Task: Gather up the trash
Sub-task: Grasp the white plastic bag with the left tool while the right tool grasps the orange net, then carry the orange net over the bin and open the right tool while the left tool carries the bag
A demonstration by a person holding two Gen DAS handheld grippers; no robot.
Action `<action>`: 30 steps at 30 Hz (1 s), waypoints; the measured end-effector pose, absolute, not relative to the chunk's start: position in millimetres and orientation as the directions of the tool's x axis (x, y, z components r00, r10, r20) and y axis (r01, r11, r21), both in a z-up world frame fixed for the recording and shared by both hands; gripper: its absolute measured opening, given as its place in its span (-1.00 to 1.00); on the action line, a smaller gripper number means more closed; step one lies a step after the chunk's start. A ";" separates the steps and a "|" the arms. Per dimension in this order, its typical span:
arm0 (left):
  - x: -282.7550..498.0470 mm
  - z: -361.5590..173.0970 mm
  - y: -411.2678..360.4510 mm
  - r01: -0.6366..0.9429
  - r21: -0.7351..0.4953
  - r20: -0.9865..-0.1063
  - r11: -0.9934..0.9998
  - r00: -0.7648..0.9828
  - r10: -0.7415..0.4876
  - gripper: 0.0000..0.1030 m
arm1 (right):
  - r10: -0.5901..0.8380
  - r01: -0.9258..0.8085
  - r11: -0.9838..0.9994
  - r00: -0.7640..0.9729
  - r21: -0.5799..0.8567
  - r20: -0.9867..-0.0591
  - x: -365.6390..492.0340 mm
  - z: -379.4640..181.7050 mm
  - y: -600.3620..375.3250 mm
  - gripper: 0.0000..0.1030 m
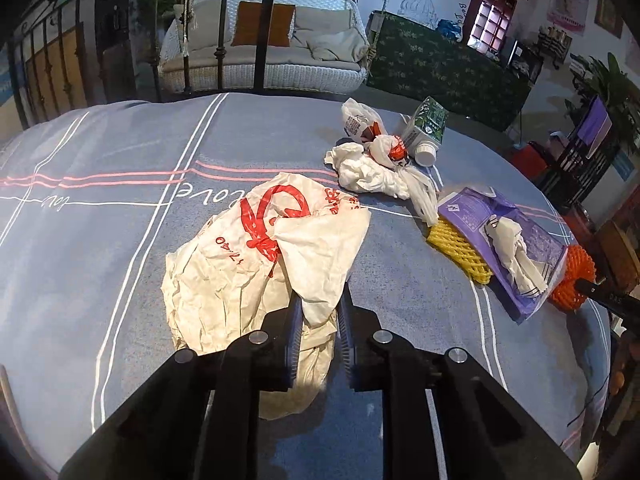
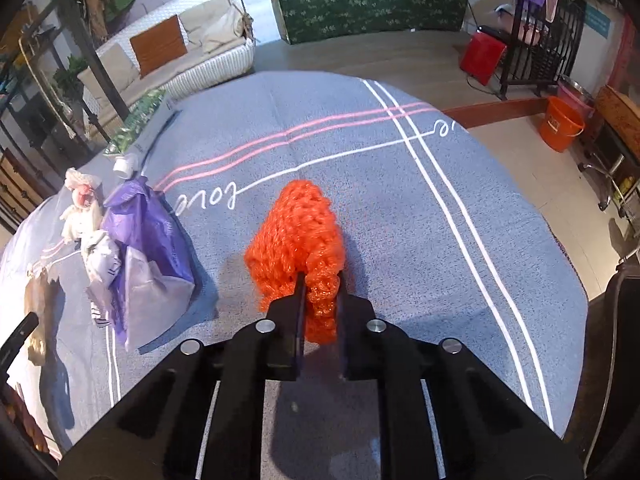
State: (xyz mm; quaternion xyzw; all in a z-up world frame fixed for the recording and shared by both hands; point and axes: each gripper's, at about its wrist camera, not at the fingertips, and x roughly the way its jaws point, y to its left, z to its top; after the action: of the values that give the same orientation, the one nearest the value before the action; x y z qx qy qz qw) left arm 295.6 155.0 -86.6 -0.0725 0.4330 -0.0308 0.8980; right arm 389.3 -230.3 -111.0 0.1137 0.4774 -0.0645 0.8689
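My left gripper (image 1: pixel 319 300) is shut on the edge of a white plastic bag with red print (image 1: pixel 256 252) that lies on the blue bedspread (image 1: pixel 120 220). My right gripper (image 2: pixel 322 280) is shut on an orange foam net (image 2: pixel 298 236), which also shows at the right in the left wrist view (image 1: pixel 574 280). Other trash lies on the bed: a purple wrapper (image 1: pixel 504 240) with crumpled paper on it, a yellow foam net (image 1: pixel 456 248), crumpled white tissue (image 1: pixel 368 172), a small white bag (image 1: pixel 358 120) and a green and white carton (image 1: pixel 426 128).
The purple wrapper (image 2: pixel 152 256) lies left of the orange net, with the carton (image 2: pixel 140 128) further back. An iron bed frame (image 1: pixel 264 24) stands at the far end. A white wicker sofa (image 1: pixel 264 52), a green-covered table (image 2: pixel 368 0) and an orange bucket (image 2: pixel 560 124) stand on the floor.
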 end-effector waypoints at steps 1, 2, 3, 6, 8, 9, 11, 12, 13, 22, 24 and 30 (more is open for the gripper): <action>289.2 -82.9 153.4 -0.008 -0.154 -0.767 0.988 0.632 -0.114 -0.66 | -0.007 0.215 0.968 0.549 0.133 -0.836 385.4 -107.6 -229.5 -0.77; 284.4 -79.7 150.8 -0.008 -0.156 -0.762 0.988 0.638 -0.116 -0.66 | -0.010 0.209 0.970 0.559 0.129 -0.829 383.1 -105.2 -228.4 -0.77; 277.5 -76.3 147.7 -0.005 -0.162 -0.755 0.987 0.645 -0.121 -0.66 | -0.017 0.196 0.973 0.579 0.119 -0.815 375.4 -99.1 -225.8 -0.77; 254.1 -64.4 136.1 0.004 -0.185 -0.727 0.983 0.672 -0.140 -0.66 | -0.021 0.166 0.981 0.615 0.103 -0.788 355.9 -87.2 -221.7 -0.77; 236.8 -57.5 123.3 0.019 -0.200 -0.709 0.980 0.687 -0.158 -0.66 | -0.031 0.149 0.985 0.643 0.086 -0.765 334.2 -77.5 -218.1 -0.77; 229.1 -54.5 116.6 0.030 -0.204 -0.701 0.979 0.694 -0.167 -0.66 | -0.035 0.144 0.986 0.652 0.079 -0.757 325.5 -74.1 -217.4 -0.77; 210.8 -48.9 100.1 0.055 -0.212 -0.682 0.976 0.706 -0.188 -0.66 | -0.041 0.132 0.989 0.672 0.066 -0.739 305.7 -66.0 -216.5 -0.77; 203.0 -45.9 92.4 0.069 -0.217 -0.672 0.974 0.713 -0.200 -0.66 | -0.039 0.129 0.989 0.681 0.067 -0.731 292.5 -61.4 -217.8 -0.77; 195.7 -43.3 84.0 0.082 -0.221 -0.663 0.972 0.718 -0.211 -0.66 | -0.035 0.128 0.989 0.688 0.073 -0.725 281.1 -57.6 -220.1 -0.77; 139.7 -34.2 18.1 0.190 -0.270 -0.618 0.944 0.718 -0.322 -0.66 | -0.044 0.152 0.983 0.725 0.098 -0.687 189.6 -38.1 -254.7 -0.77; 127.3 -31.9 1.7 0.226 -0.270 -0.611 0.936 0.712 -0.348 -0.66 | -0.059 0.168 0.981 0.727 0.093 -0.684 170.5 -36.5 -264.4 -0.77; 106.7 -23.7 -35.7 0.326 -0.246 -0.590 0.913 0.697 -0.408 -0.66 | -0.107 0.251 0.961 0.725 0.116 -0.681 119.1 -38.6 -302.9 -0.77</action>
State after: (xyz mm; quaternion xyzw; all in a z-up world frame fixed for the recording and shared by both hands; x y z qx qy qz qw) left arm 106.7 -35.7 -23.7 -0.0613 0.3341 -0.1994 0.9192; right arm 119.1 -302.9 -38.6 0.1007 0.3580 -0.0971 0.9232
